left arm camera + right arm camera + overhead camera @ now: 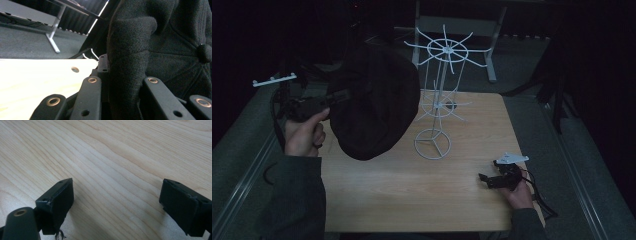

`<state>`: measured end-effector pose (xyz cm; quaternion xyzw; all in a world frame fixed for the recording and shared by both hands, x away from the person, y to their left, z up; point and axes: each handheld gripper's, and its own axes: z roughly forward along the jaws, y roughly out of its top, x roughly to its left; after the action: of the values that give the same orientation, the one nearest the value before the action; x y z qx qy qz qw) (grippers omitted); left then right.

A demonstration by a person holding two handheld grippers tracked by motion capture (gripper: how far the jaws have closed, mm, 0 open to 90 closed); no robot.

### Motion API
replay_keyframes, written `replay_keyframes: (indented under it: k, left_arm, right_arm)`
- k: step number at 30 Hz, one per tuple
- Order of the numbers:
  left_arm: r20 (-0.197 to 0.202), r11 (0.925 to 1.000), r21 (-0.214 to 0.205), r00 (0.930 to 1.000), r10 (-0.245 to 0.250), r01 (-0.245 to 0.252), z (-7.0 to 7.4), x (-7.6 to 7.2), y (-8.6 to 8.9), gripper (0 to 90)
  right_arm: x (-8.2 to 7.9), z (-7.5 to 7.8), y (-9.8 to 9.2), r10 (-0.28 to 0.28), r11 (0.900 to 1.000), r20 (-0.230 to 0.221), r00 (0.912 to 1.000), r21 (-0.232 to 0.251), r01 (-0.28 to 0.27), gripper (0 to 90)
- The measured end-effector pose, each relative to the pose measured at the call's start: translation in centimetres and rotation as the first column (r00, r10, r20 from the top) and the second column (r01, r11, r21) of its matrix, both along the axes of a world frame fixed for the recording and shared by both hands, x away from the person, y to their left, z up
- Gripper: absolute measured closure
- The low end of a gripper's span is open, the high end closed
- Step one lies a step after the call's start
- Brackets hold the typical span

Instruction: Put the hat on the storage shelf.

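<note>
A black fleece cap hangs in the air over the left part of the wooden table. My left gripper is shut on its edge, held up by a hand. In the left gripper view the cap's fabric is pinched between the jaws of the left gripper. A white wire display rack stands mid-table just right of the cap, with spoked hooks at its top and a ring base. My right gripper rests low at the table's right front, open, and the right gripper view shows bare wood between the fingers of that gripper.
A white bar with hooks sticks out at the far left. A grey desk frame stands on the floor behind the table. A black cable trails from the right gripper toward the table's right front corner.
</note>
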<state>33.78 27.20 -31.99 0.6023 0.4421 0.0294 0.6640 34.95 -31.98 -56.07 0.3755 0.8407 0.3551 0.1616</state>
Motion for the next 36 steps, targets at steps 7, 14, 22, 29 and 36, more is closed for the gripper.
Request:
replay_keyframes:
  k: [7, 14, 22, 29, 36]
  left_arm:
    - [0.011, 0.9999, -0.008, 0.9999, -0.008, 0.008, 0.7, 0.3, -0.6, 77.9]
    - [0.019, 0.9998, -0.013, 0.9997, -0.017, 0.017, 1.2, 0.5, -1.2, 77.9]
    - [0.021, 0.9995, -0.029, 0.9997, -0.013, 0.014, 1.6, 0.8, -1.6, 77.8]
    - [0.03, 0.9992, -0.039, 0.9995, -0.004, 0.005, 1.9, 1.0, -2.0, 77.6]
    - [0.022, 0.9973, -0.074, 0.9998, 0.005, -0.003, 1.9, 1.8, -2.4, 77.6]
  right_arm:
    - [0.0, 0.0, 0.0, 0.0, 1.0, 0.0, 1.0, 0.0, 0.0, 12.2]
    - [0.0, 0.0, 0.0, 0.001, 1.0, 0.003, 1.0, -0.001, -0.001, 12.2]
    - [0.0, 0.0, 0.0, 0.0, 1.0, 0.0, 1.0, 0.0, 0.0, 12.2]
    - [0.0, 0.0, 0.0, 0.0, 1.0, 0.001, 1.0, 0.0, 0.0, 12.3]
    - [0.0, 0.0, 0.0, 0.0, 1.0, 0.0, 1.0, 0.0, 0.0, 12.3]
